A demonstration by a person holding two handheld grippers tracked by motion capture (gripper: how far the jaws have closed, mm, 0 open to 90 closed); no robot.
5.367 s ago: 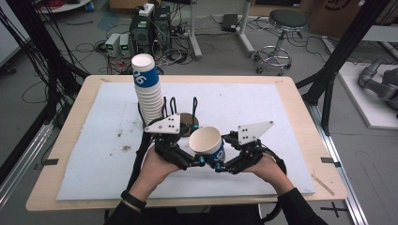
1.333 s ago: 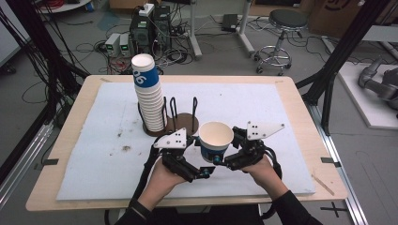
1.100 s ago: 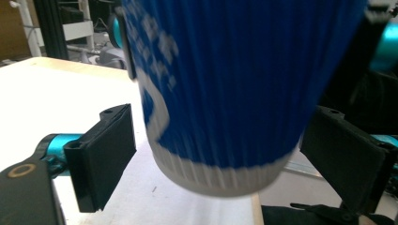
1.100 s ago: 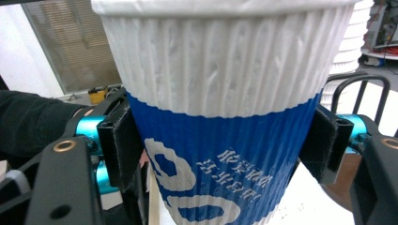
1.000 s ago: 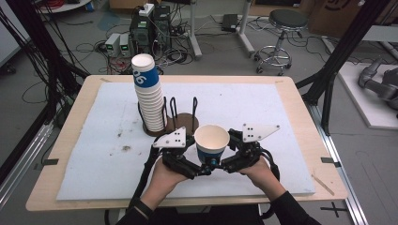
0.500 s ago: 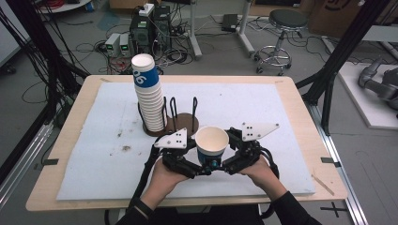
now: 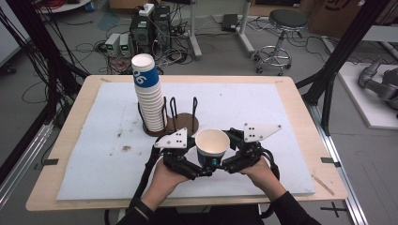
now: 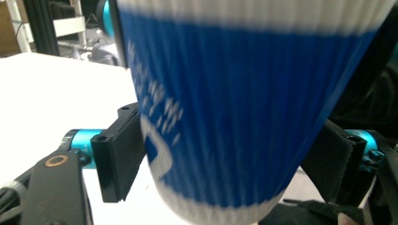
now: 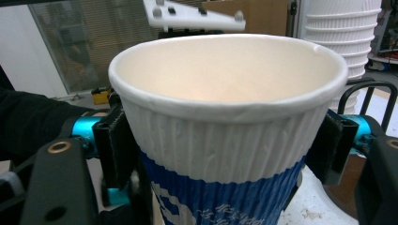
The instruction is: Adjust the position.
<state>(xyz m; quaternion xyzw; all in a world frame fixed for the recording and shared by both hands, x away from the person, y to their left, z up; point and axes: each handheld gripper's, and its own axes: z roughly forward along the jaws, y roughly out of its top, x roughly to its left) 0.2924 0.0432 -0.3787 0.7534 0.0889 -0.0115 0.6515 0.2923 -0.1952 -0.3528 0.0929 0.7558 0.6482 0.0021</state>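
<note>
Right gripper view, cup [image 9: 225,117] interior, empty

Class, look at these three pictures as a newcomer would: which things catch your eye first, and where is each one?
First comes the blue-and-white paper cup, upright near the table's front edge with the left gripper and right gripper meeting at its lower part; each gripper's view has it between the jaws. Next is the tall stack of cups standing on the wire rack further back, on the white mat.
</note>
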